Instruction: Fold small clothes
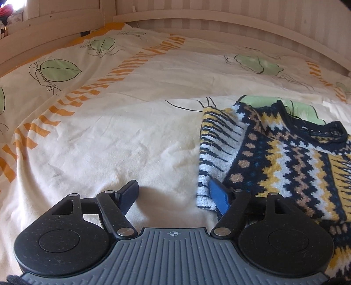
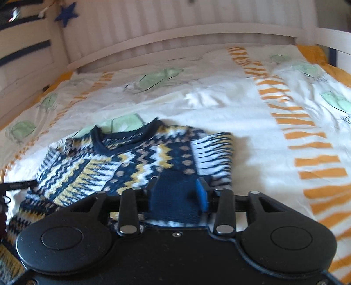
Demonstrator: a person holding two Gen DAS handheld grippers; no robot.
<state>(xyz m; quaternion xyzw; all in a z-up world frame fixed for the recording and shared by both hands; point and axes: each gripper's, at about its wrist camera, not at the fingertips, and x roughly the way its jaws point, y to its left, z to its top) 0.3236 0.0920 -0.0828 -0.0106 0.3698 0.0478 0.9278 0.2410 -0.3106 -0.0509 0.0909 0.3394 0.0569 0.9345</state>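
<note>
A small knitted sweater [image 1: 274,157] in navy, white and yellow zigzags lies on the bed with its sleeves folded in. In the left wrist view it fills the right side. My left gripper [image 1: 174,195] stands open wide over bare sheet at the sweater's left edge; its blue right pad [image 1: 219,197] is at the folded striped sleeve. In the right wrist view the sweater [image 2: 122,160] lies ahead and to the left. My right gripper [image 2: 177,193] is open, and a flat navy ribbed part of the sweater [image 2: 173,197] lies loosely between its fingers.
The sweater rests on a cream bedsheet [image 1: 122,136] with green leaves and orange stripes. White wooden bed rails [image 1: 219,19] run along the far side. A thin dark object [image 2: 17,185] shows at the left edge of the right wrist view. A blue star [image 2: 67,14] hangs at the back.
</note>
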